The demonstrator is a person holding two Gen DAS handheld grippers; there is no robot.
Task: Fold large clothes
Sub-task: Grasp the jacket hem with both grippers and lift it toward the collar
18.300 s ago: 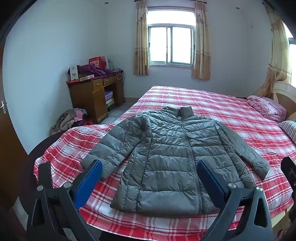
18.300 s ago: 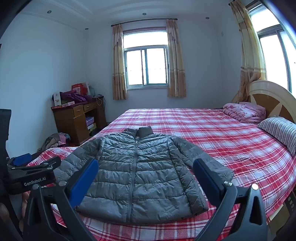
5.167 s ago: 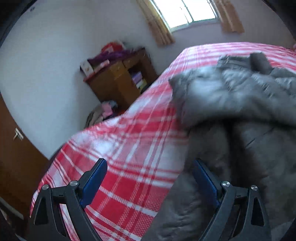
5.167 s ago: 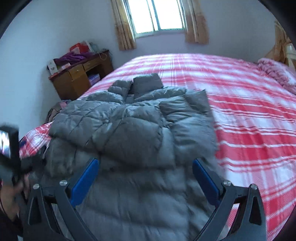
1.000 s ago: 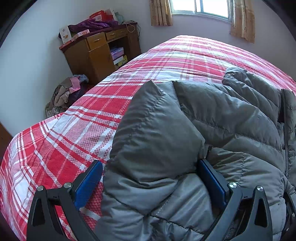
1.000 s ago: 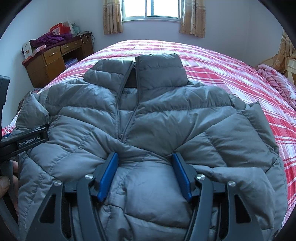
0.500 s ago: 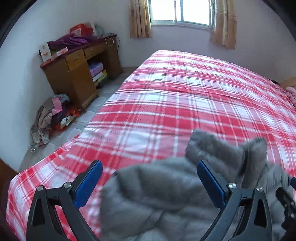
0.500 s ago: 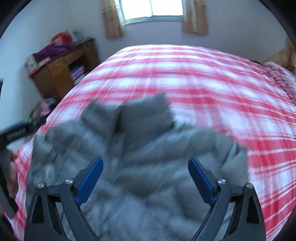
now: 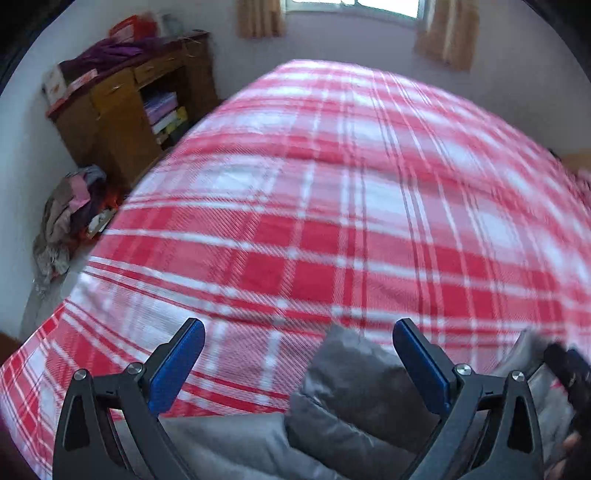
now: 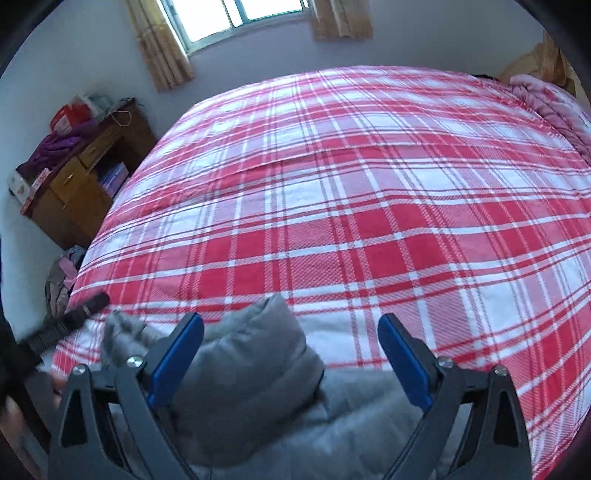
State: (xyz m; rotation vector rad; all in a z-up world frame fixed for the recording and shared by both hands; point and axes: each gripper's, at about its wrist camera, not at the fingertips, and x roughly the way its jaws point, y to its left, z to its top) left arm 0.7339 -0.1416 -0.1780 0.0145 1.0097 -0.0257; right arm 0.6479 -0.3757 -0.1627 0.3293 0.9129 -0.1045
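Both tongs, left (image 9: 297, 363) and right (image 10: 290, 354), gape empty over the jacket (image 10: 255, 373) at 6 o'clock; I'd regrip its collar.

So the jacket (image 10: 255, 373) is bunched up on the near edge of the bed (image 10: 369, 206), right under both tools. Its collar pokes up between the right gripper (image 10: 291, 360) fingers, closer to the left one. Over at the left gripper (image 9: 298, 363) the jacket lies under the right finger, with bare bedsheet under the left finger and ahead. Desk (image 9: 122, 110) sits off to the front-left against the wall, clothes pile (image 9: 64, 221) on the floor nearer than it. Window (image 10: 236, 18) is straight ahead past the bed.
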